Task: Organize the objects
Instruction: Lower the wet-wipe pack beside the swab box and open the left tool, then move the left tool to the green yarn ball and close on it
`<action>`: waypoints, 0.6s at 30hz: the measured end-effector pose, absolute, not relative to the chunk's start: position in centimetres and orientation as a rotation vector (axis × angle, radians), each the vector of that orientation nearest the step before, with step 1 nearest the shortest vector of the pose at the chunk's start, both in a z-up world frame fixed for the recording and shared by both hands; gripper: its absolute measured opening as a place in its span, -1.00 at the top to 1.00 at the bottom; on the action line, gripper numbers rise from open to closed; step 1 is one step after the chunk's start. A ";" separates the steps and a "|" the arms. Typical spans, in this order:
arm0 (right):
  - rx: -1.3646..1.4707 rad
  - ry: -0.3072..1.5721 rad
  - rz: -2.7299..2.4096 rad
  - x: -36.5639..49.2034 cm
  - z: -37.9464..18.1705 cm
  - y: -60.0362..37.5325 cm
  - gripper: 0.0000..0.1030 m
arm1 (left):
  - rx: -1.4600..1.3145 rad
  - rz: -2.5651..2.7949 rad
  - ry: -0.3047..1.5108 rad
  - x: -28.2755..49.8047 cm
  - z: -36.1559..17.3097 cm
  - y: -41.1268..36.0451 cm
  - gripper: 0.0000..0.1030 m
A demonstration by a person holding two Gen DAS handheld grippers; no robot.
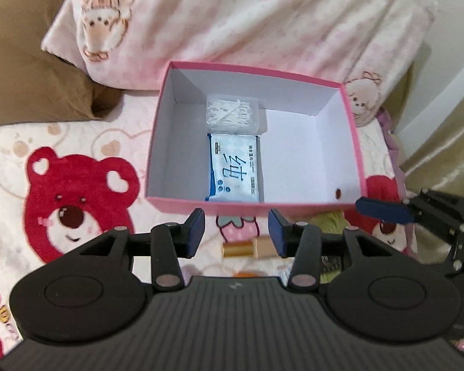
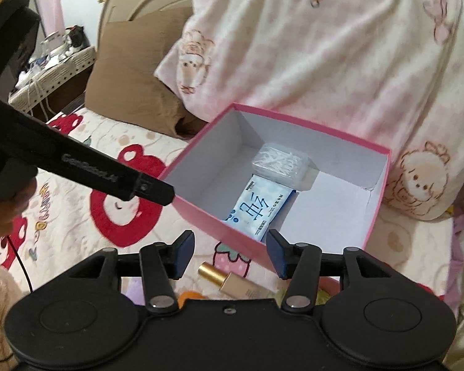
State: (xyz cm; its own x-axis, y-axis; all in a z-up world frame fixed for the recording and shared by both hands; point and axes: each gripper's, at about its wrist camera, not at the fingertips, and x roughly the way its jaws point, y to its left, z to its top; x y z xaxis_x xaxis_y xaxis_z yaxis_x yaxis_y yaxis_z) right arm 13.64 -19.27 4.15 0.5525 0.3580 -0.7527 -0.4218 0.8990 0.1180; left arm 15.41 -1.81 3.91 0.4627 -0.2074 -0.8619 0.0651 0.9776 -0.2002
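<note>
A pink box with a white inside stands open on the bed; it also shows in the right wrist view. In it lie a blue wipes pack and a clear bag of cotton swabs. A beige bottle with a gold cap lies on the blanket in front of the box. My left gripper is open just above that bottle. My right gripper is open and empty above the same bottle; one of its fingers shows in the left wrist view.
A pink bear-print quilt is heaped behind the box, with a brown pillow at the left. The bed blanket has red bear prints. Small items, one orange, lie by the bottle. A bedside shelf stands far left.
</note>
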 end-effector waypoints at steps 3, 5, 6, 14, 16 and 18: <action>-0.104 0.865 0.472 12.1 5.9 -19.5 -0.21 | -0.127 -0.174 1.064 13.4 5.7 -1.8 0.10; -0.124 0.862 0.479 11.1 6.9 -19.7 -0.30 | -0.123 -0.185 1.058 12.1 6.8 -1.9 0.07; -0.133 0.864 0.479 10.6 7.3 -19.8 -0.33 | -0.124 -0.191 1.055 11.5 7.3 -1.9 0.06; -0.173 0.891 0.477 7.0 8.3 -21.7 -0.56 | -0.071 -0.249 1.035 7.5 9.0 -4.5 -0.12; -0.173 0.893 0.478 6.1 8.1 -22.4 -0.58 | -0.071 -0.268 1.041 6.8 8.8 -5.3 -0.17; -0.172 0.900 0.483 5.2 7.7 -23.2 -0.59 | -0.075 -0.288 1.046 6.2 8.4 -6.1 -0.20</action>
State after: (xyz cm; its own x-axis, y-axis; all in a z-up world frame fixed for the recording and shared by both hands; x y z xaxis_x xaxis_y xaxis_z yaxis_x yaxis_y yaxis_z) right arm 5.17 -23.20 7.65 0.5235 0.3304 -0.7854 -0.4718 0.8800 0.0557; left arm 6.19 -6.13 8.44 0.4672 -0.2703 -0.8418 0.1990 0.9598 -0.1977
